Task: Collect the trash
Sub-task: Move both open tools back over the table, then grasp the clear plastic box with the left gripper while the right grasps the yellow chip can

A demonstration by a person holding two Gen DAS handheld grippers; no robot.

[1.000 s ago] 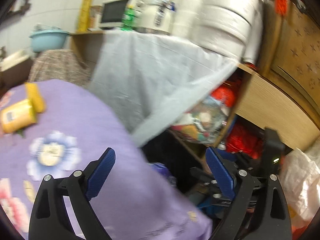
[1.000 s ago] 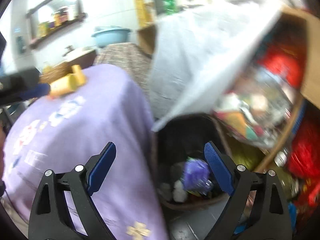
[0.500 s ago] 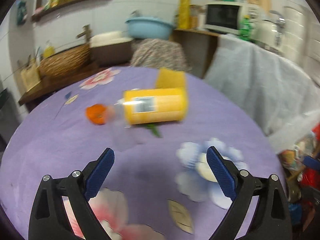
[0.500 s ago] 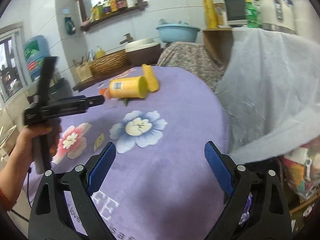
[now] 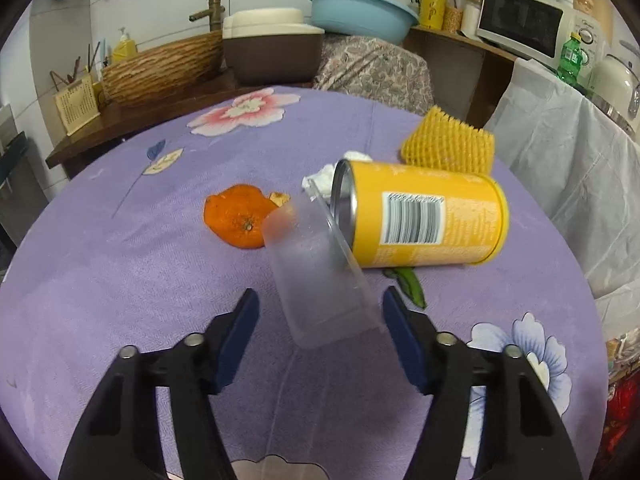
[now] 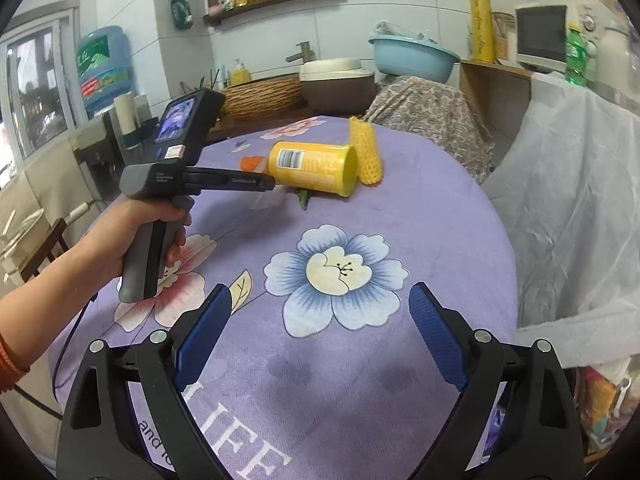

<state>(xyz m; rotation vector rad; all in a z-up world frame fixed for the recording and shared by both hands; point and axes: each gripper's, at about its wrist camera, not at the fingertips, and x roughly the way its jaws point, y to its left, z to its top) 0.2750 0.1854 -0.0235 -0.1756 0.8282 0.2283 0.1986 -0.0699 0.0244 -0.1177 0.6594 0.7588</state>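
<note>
Left tongs [image 5: 320, 316] closing around clear plastic cup [image 5: 320, 272] before yellow can [image 5: 420, 220], orange peel [image 5: 236, 216] only in left view, right tongs [image 6: 320, 336] open, empty, back from can.

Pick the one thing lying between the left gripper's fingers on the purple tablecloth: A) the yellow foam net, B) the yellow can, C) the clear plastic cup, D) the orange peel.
C: the clear plastic cup lies on its side between the closing left gripper fingers; the orange peel, yellow can and yellow foam net lie beyond them.

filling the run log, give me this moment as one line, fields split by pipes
task: collect trash | left gripper: closing around clear plastic cup, not gripped | right gripper: open, empty | yellow can: on table
</note>
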